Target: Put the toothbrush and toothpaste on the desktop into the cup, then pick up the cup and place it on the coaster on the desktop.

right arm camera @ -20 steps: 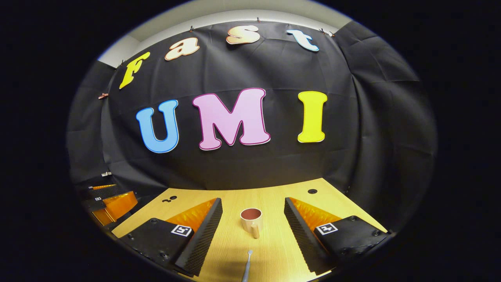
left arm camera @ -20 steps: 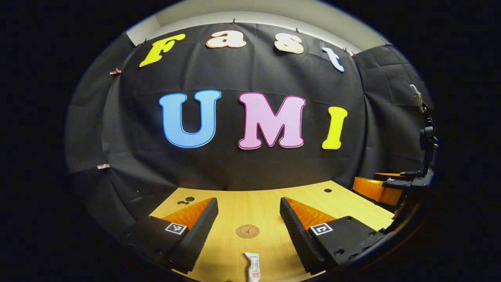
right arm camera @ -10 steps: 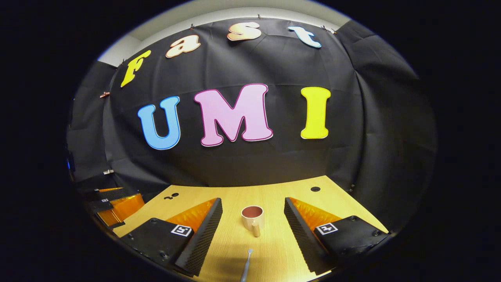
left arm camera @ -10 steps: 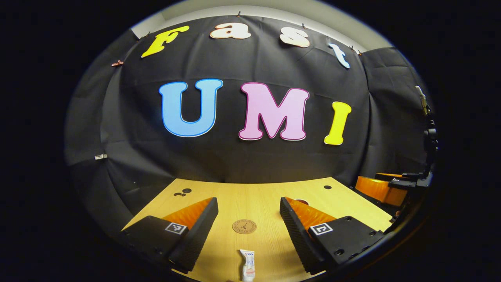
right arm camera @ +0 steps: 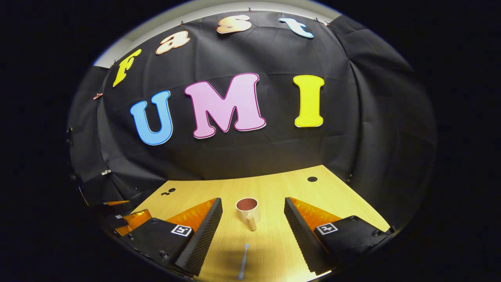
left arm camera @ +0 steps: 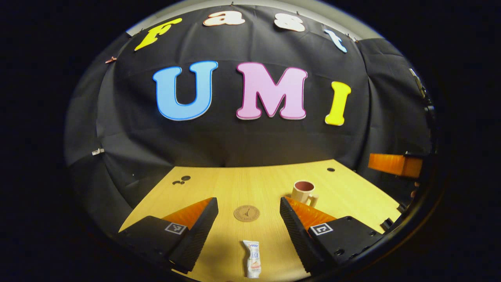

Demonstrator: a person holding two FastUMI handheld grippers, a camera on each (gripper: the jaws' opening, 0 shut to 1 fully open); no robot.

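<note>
Your left gripper (left arm camera: 248, 225) hangs above the desktop (left arm camera: 219, 188) with its jaws spread wide and nothing between them. Nearest in the left gripper view, the toothpaste (left arm camera: 252, 258) lies flat between the fingers, its length running away from you; there is print on the tube, too small to read. Just beyond it sits the round coaster (left arm camera: 246, 213), flat on the wood, with a stamped mark I cannot make out. Farther off and to the right, the cup (left arm camera: 303, 192) stands upright just past the right finger, handle toward you.

Your right gripper (right arm camera: 252, 225) is likewise wide open and holding nothing. In the right gripper view the toothbrush (right arm camera: 243, 261) lies nearest, flat between the fingers, head pointing away. Beyond it, apart from the brush, the cup (right arm camera: 247, 209) stands upright, handle toward you. Each finger base carries a square coded tag (right arm camera: 180, 230).
</note>
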